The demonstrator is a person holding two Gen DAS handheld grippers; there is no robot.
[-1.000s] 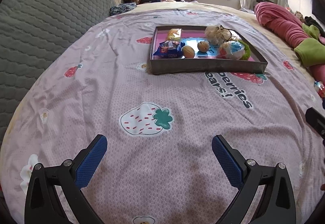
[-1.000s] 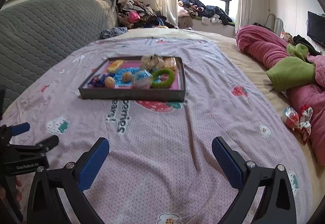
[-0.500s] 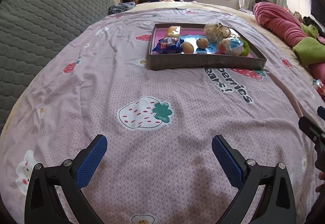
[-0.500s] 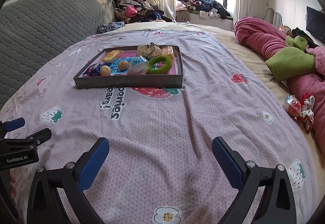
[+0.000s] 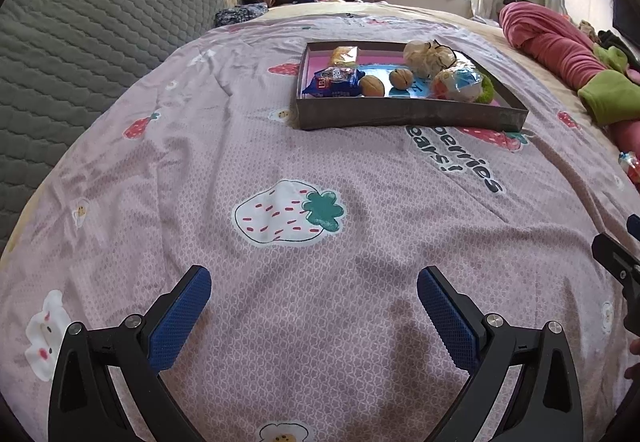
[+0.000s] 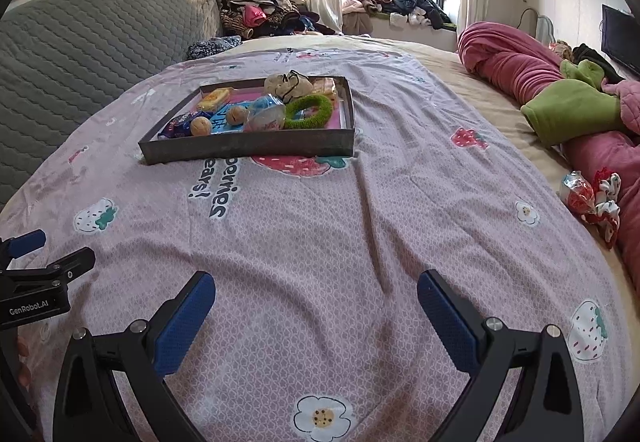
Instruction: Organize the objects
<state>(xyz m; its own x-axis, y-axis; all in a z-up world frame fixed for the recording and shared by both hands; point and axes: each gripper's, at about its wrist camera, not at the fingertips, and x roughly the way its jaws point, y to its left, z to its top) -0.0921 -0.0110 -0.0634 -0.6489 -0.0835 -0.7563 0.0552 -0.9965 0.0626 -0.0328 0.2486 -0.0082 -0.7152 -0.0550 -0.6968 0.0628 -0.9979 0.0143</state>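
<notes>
A dark shallow tray [image 5: 404,114] [image 6: 248,149] lies on the pink strawberry bedsheet, far ahead of both grippers. It holds a blue snack packet [image 5: 334,81], two walnuts [image 5: 371,85], a yellow packet [image 6: 214,99], a clear wrapped ball [image 6: 266,115], a green fuzzy ring [image 6: 310,109] and a beige pouch [image 5: 428,55]. A red-and-white wrapped candy [image 6: 578,193] and a patterned scrunchie [image 6: 606,207] lie on the bed at the right, outside the tray. My left gripper [image 5: 314,302] and right gripper [image 6: 316,302] are both open and hold nothing, low over the sheet.
A grey quilted headboard [image 5: 80,41] rises on the left. A rolled pink and green blanket [image 6: 560,97] runs along the right side. Clothes are piled by the window [image 6: 392,1]. The other gripper shows at each view's edge.
Both grippers have drawn back from the tray and lifted a little; the tray looks smaller and farther. Both stay open.
</notes>
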